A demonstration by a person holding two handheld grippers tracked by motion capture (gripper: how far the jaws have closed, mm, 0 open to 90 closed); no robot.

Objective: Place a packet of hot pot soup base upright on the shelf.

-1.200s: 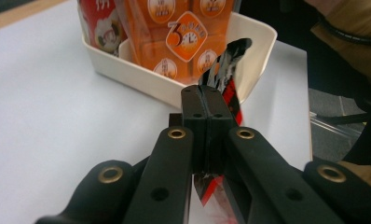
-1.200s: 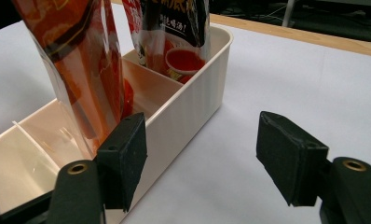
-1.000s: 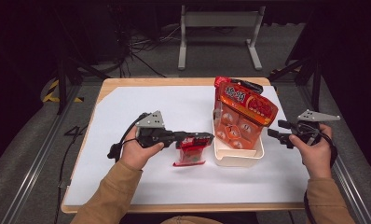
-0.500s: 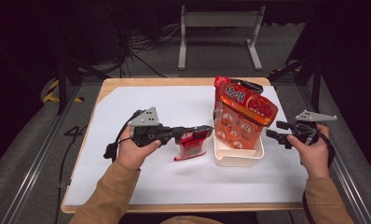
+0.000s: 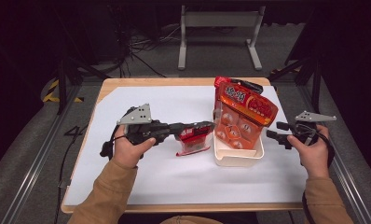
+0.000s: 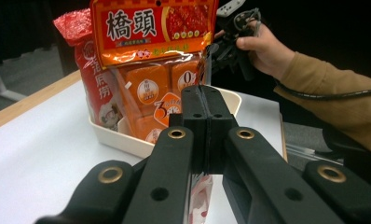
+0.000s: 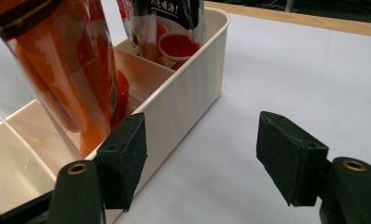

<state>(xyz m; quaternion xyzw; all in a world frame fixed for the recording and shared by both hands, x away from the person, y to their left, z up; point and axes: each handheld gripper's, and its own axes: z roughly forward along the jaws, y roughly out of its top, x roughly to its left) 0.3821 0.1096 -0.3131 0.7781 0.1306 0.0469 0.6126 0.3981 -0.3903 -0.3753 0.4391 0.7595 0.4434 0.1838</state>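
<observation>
A small red packet (image 5: 193, 139) is being held by its top edge in the closed jaws of the left gripper (image 5: 207, 127), just off the worktop (image 5: 174, 182) and just beside the left wall of the white bin (image 5: 237, 158). The packet is judged to be light, soft and crinkly, with slippery film, so a sealed edge is the surest place for a grip. Two taller orange bags (image 5: 244, 114) are being propped upright in the bin, so little open room is being left inside; the bin rim could be caught. The right gripper (image 5: 273, 134) is being kept open and empty by the bin's right side.
</observation>
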